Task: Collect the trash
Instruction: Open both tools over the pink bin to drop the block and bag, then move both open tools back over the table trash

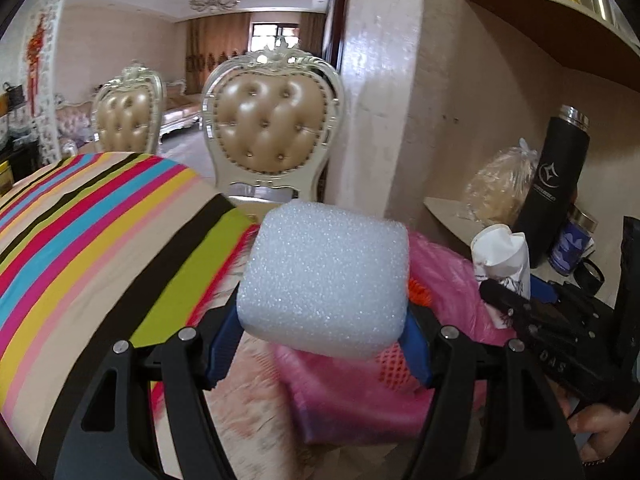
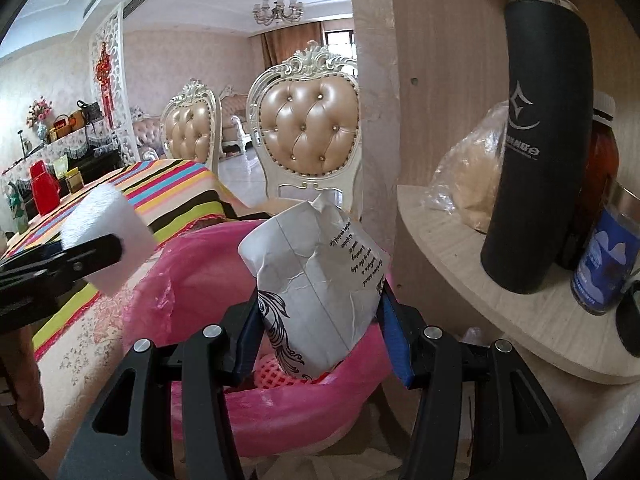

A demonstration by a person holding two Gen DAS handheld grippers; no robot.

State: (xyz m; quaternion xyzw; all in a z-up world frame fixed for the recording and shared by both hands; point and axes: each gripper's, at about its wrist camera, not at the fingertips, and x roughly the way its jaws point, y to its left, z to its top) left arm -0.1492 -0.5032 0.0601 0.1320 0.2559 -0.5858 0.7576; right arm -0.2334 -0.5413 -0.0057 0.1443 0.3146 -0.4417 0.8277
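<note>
Foam block [image 1: 324, 276] sits clamped between the blue pads [image 1: 416, 350] of the left gripper [image 1: 320, 344], held above the pink bin bag [image 1: 360, 392] — I judge so that it can drop straight in once released. The right gripper [image 2: 320, 320] does the same with a crumpled paper cup [image 2: 320, 280]: its fingers are pressed against both sides of the cup, which hangs over the bag's opening [image 2: 208, 272]. Both pieces of trash are over the bin, not yet inside it. An orange-red mesh [image 2: 276, 372] shows under the cup; what it is I cannot tell. The bin itself is covered by the bag, and its bottom is hidden. On the shelf [image 2: 480, 280] beside stands a black flask [image 2: 536, 140], well apart from the cup.
</note>
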